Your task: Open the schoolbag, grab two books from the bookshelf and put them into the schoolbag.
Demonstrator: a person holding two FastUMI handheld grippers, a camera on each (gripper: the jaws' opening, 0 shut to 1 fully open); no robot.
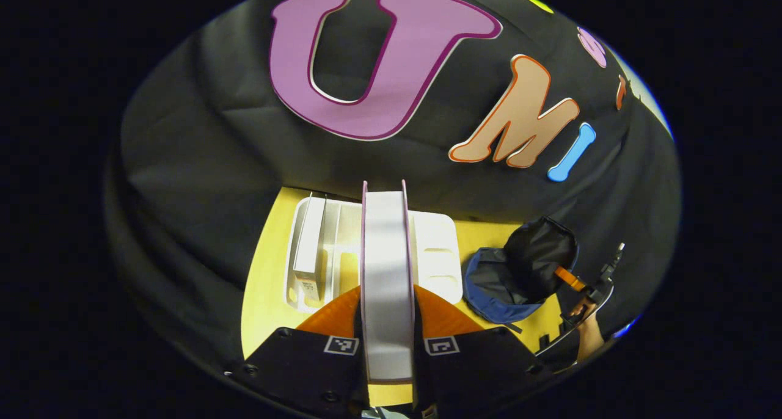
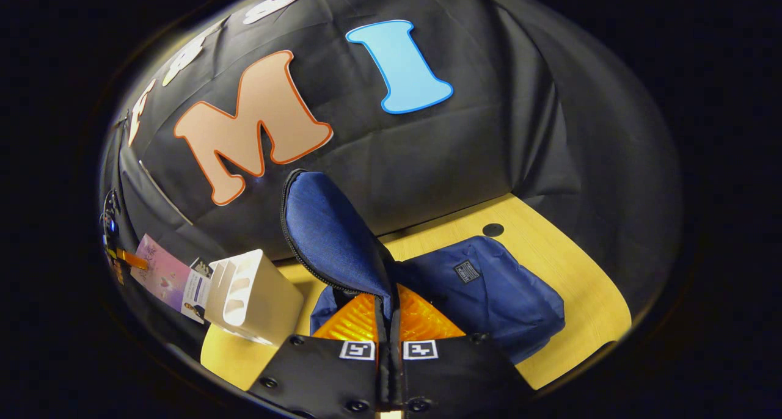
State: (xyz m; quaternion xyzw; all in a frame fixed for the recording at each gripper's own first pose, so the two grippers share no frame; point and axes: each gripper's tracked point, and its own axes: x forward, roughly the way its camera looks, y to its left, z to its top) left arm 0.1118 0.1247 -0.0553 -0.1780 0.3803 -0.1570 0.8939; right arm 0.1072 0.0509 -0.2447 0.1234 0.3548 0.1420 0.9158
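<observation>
blue schoolbag (image 2: 489,291) flap pinched by right tongs (image 2: 388,321); left tongs (image 1: 388,321) clamp one book (image 1: 387,272); one stays shelved.

In the left gripper view, the left gripper (image 1: 388,321) clamps a book (image 1: 386,272) edge-on above the yellow table (image 1: 259,291), before the white bookshelf (image 1: 437,254) holding another book (image 1: 307,248), the open schoolbag (image 1: 513,278) at right.

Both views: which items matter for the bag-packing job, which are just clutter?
Job:
- schoolbag, its flap pinched up by the right tongs
- book gripped in the left tongs
- second book standing in the bookshelf

Lying about:
- dark round spot on the table
</observation>
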